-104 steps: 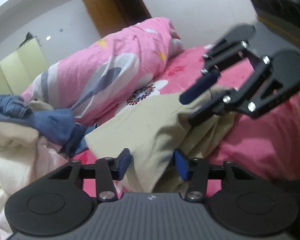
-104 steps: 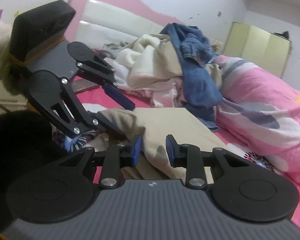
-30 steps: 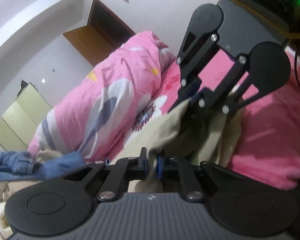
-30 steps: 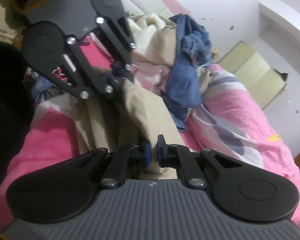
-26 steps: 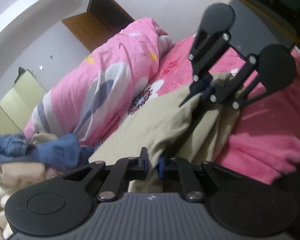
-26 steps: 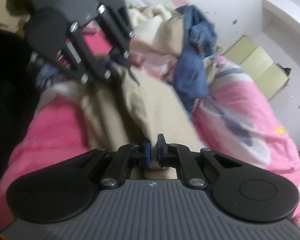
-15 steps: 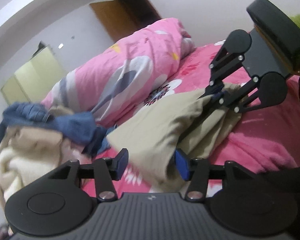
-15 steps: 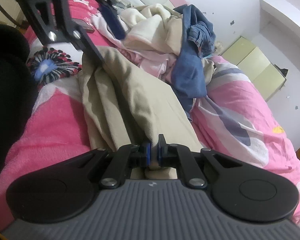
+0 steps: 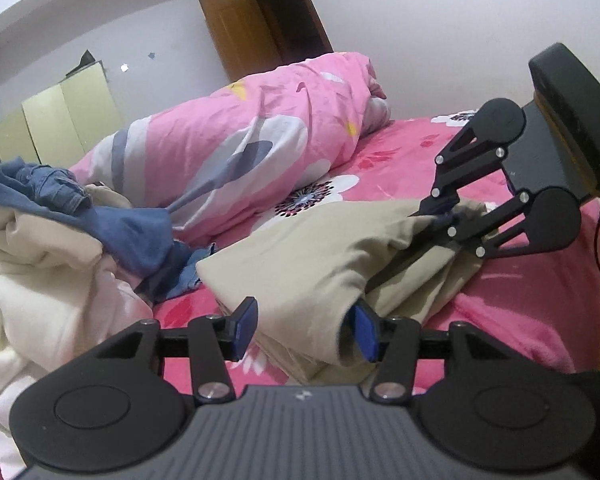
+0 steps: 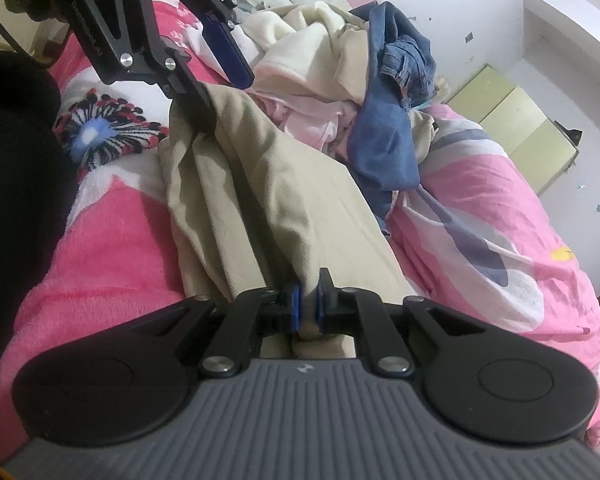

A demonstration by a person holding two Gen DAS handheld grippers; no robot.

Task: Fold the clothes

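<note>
Now the right gripper (image 10: 306,312) is clenched on a fold of the khaki garment (image 10: 300,200), its blue pads (image 10: 296,312) pinching the cloth between them. Across the garment, the left gripper (image 9: 306,330) stands spread wide, its pads (image 9: 366,332) either side of the near edge without squeezing it. Folded over on itself, the garment lies on the pink bedsheet (image 9: 512,308). Beside it sits a pile of clothes (image 10: 340,52), cream and denim, with a rolled pink duvet (image 9: 260,152) behind.
</note>
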